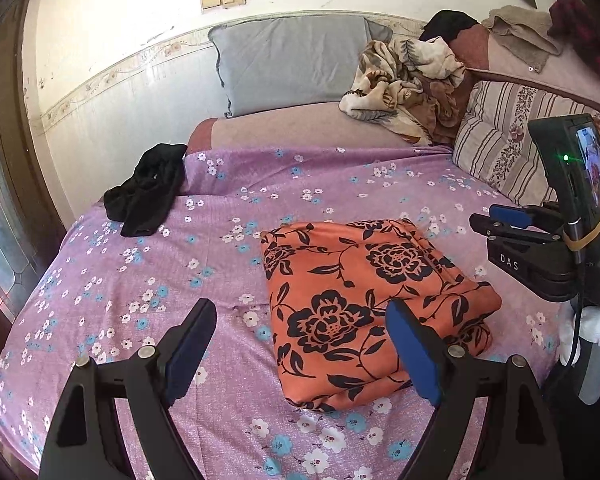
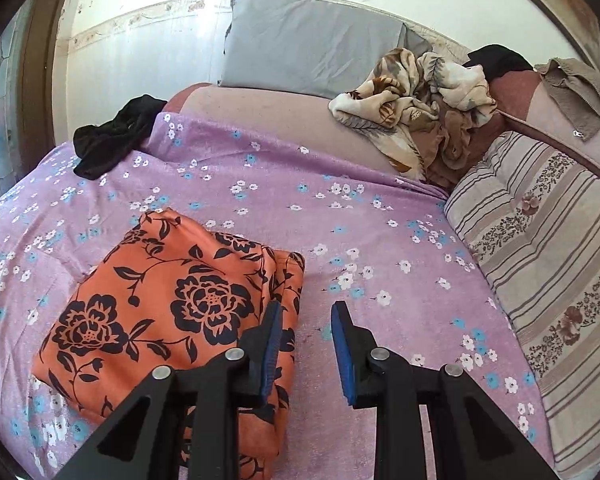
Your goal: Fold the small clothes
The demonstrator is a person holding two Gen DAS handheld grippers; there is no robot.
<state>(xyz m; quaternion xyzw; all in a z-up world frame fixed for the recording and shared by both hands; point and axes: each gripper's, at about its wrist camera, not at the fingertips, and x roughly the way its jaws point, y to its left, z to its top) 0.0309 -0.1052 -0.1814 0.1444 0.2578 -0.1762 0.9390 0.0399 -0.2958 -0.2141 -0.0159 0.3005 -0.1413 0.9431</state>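
Folded orange cloth [image 1: 364, 304] lay on the bed, both claws empty.

From the left wrist, I saw my left claw [image 1: 300, 340] spread wide above the purple sheet [image 1: 228, 248], the cloth just past its right finger, a black garment [image 1: 146, 192] well apart at the far left. From the right wrist, my right claw [image 2: 306, 344] stood open at the cloth's [image 2: 160, 312] right edge, holding nothing, striped pillow [image 2: 548, 264] to its right.
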